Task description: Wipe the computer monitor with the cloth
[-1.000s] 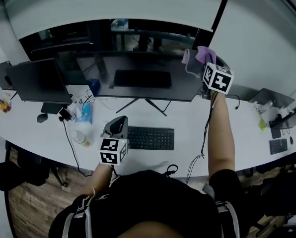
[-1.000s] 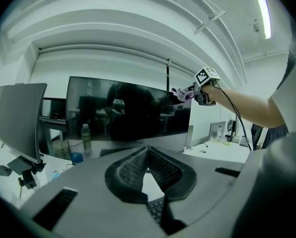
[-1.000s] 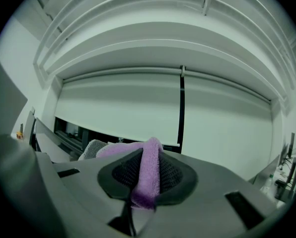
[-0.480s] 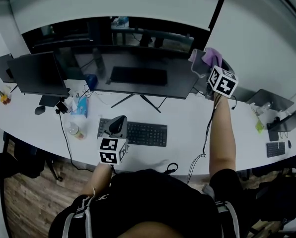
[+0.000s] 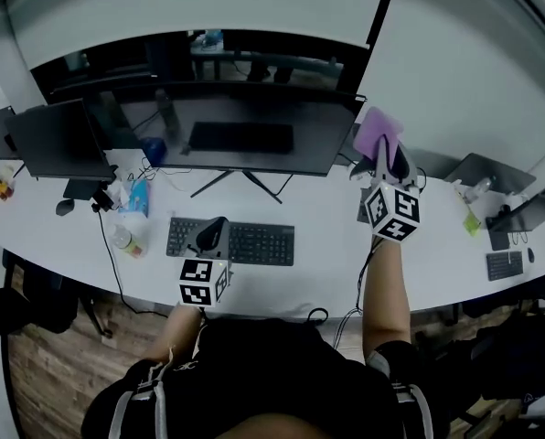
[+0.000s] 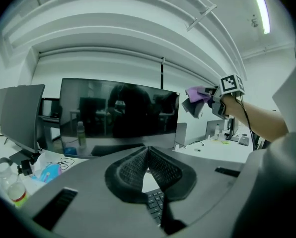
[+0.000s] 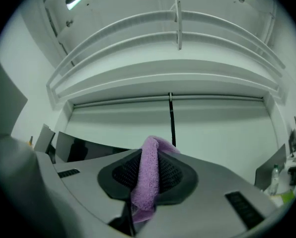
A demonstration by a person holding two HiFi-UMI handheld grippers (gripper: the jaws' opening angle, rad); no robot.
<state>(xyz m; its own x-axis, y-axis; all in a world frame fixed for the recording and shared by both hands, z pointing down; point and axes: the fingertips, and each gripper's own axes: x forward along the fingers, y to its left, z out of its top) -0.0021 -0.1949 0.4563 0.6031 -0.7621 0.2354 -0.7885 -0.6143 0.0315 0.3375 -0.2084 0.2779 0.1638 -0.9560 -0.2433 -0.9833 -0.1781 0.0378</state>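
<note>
Right tool (image 7: 148,175) clamped on the fluffy purple cloth (image 5: 376,133) just off the wide black monitor's (image 5: 245,135) right edge, left tool (image 6: 148,170) closed empty above the white desk (image 5: 327,218), and if it pushes too hard that screen could tip back.

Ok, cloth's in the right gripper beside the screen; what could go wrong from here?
1. The cloth is only pinched along a narrow fold in the right gripper, so dragging might pull it loose.
2. The monitor stands on a thin-legged stand and the left gripper is over the keyboard, not bracing it; firm pressure could rock it.
</note>
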